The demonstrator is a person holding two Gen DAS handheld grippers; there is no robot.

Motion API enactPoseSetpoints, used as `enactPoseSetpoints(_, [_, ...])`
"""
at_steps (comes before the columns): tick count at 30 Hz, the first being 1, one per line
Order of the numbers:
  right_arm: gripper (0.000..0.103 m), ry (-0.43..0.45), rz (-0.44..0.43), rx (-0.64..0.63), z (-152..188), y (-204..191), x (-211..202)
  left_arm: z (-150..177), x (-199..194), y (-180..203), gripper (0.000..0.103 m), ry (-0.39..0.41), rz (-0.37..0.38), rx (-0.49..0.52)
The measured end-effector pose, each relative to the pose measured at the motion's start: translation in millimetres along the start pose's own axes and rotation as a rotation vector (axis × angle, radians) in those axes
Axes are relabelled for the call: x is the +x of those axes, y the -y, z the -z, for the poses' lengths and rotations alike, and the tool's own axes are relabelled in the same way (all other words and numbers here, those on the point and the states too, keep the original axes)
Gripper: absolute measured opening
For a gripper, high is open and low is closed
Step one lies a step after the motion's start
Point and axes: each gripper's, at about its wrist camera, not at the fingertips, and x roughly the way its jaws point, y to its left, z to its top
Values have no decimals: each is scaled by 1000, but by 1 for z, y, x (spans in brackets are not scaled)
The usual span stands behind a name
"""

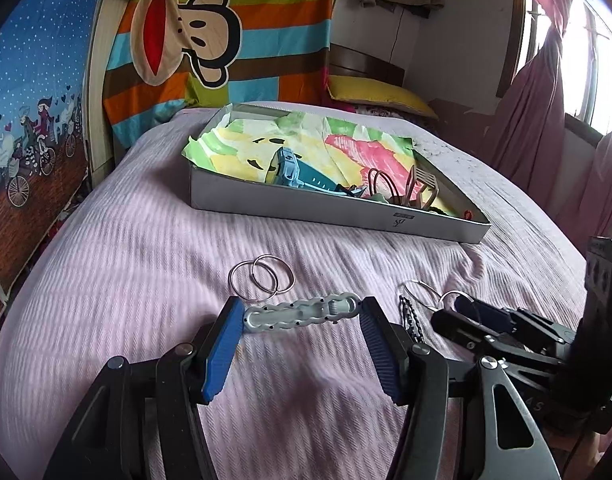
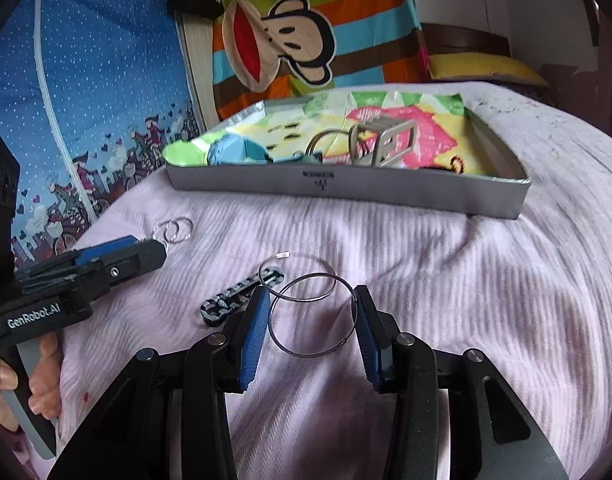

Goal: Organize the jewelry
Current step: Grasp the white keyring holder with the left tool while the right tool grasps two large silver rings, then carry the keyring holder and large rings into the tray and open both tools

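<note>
Between my left gripper (image 1: 302, 318) jaws, spread wide, lies the silver chain bracelet (image 1: 302, 314), ungripped.
Right gripper (image 2: 312, 304), equally wide, straddles the wire ring (image 2: 312, 314); I'd close both gently and squarely, then lift toward the tray (image 2: 346, 190) ahead.

Open bedspread (image 1: 126, 280) before tray (image 1: 338, 212), silver hoops (image 1: 262, 278) left

Silver chain-link bracelet (image 1: 302, 314) lies flat crosswise between my left fingers; thin wire hoop (image 2: 312, 314) flat between my right ones, both on the bedspread.

monkey blanket (image 1: 210, 40), yellow pillow (image 1: 378, 94), curtain (image 1: 534, 112)
</note>
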Motion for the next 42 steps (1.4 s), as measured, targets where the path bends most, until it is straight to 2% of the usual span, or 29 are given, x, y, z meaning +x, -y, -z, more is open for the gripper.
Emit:
enactPoseSetpoints(17, [38, 192, 26, -34, -18, -5, -44, -16, -19, 10, 57, 113, 0, 14])
enactPoseSetpoints(24, [38, 256, 27, -7, -48, 3, -52, -31, -25, 16, 57, 153, 3, -5])
enactPoseSetpoints(26, [38, 275, 29, 10, -58, 7, -52, -38, -22, 20, 57, 147, -11, 19])
enactPoseSetpoints(29, [38, 306, 32, 30, -77, 17, -51, -55, -14, 22, 57, 149, 6, 6])
enactPoseSetpoints(32, [38, 318, 58, 36, -92, 26, -44, -72, -3, 25, 57, 156, -7, 6])
enactPoseSetpoints(37, [38, 315, 113, 46, -109, 41, -28, -100, 22, 28, 57, 148, -12, -7])
enactPoseSetpoints(42, [38, 295, 177, 54, -112, 55, -9, -118, 52, 39, 57, 117, -15, 3])
